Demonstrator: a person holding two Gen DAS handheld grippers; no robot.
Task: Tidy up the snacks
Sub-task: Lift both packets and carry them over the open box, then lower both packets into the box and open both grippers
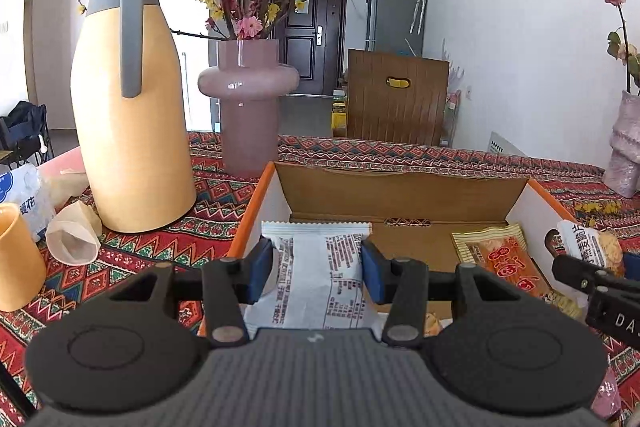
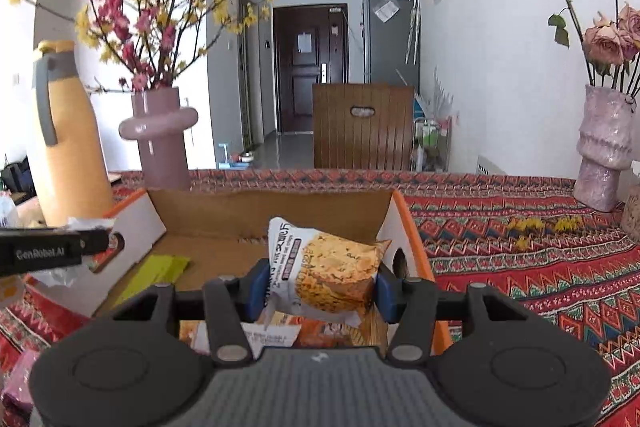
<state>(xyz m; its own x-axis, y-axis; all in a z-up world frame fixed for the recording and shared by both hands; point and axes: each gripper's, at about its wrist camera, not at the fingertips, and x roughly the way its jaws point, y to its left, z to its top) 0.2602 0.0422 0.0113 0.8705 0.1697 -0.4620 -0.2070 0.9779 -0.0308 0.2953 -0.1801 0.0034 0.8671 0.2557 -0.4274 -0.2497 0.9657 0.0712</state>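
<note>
**Operator:** My left gripper (image 1: 316, 269) is clamped on a white snack packet (image 1: 316, 275), blue pads pressed on its two sides, long axis running away from me along the fingers. It hangs over the near left part of the cardboard box (image 1: 404, 187).

**Spotter:** And the right?

**Operator:** My right gripper (image 2: 320, 289) pinches an oat-crisp packet (image 2: 332, 267), tilted, its sealed end poking up past the fingertips. The box (image 2: 268, 203) lies straight ahead and below those fingers too.

**Spotter:** What's under you?

**Operator:** An orange-and-yellow packet (image 1: 506, 259) lies on the box floor, ahead and right of my left fingers; a green packet (image 2: 160, 269) ahead and left of my right ones. Both loads are already above the box. I judge the right hand has less free floor beneath it.
</note>
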